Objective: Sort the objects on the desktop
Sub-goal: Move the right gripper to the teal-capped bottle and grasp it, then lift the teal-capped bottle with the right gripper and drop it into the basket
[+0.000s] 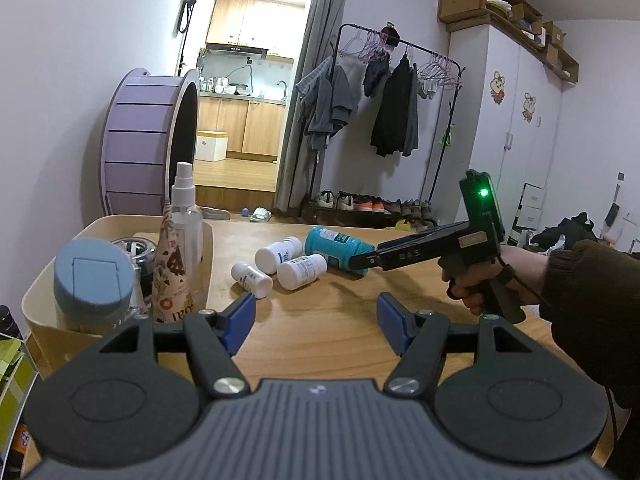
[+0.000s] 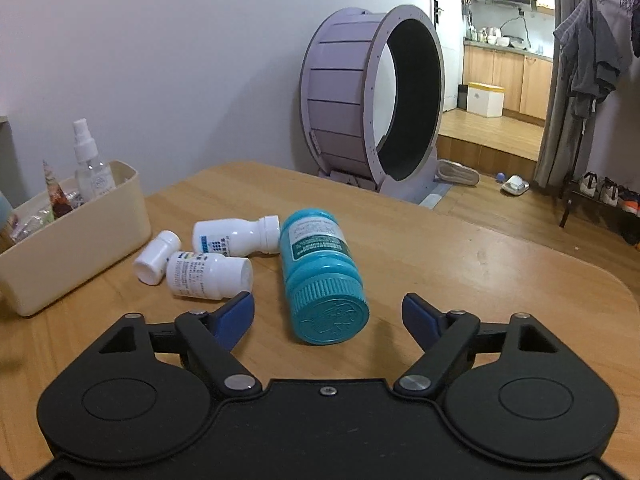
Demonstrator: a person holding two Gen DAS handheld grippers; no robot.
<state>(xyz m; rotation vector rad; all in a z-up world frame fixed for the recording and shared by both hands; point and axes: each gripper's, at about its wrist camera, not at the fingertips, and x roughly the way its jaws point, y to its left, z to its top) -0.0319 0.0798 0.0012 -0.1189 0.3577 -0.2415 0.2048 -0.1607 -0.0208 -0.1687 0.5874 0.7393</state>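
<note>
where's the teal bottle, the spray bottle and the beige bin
teal bottle [image 2: 320, 264]: right wrist view, on its body just above the ribbed cap
spray bottle [image 1: 185, 204]: left wrist view, on its clear body below the nozzle
beige bin [image 2: 80, 240]: right wrist view, on its long outer wall

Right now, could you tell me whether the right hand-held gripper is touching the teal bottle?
Apart: in the right wrist view, the open right hand-held gripper shows table either side of the teal bottle.

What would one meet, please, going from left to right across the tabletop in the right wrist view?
Beige bin → small white bottle → white bottle nearest the camera → teal bottle, lying between the open fingers of the right gripper. The third white bottle overlaps these, so it is left out.
</note>
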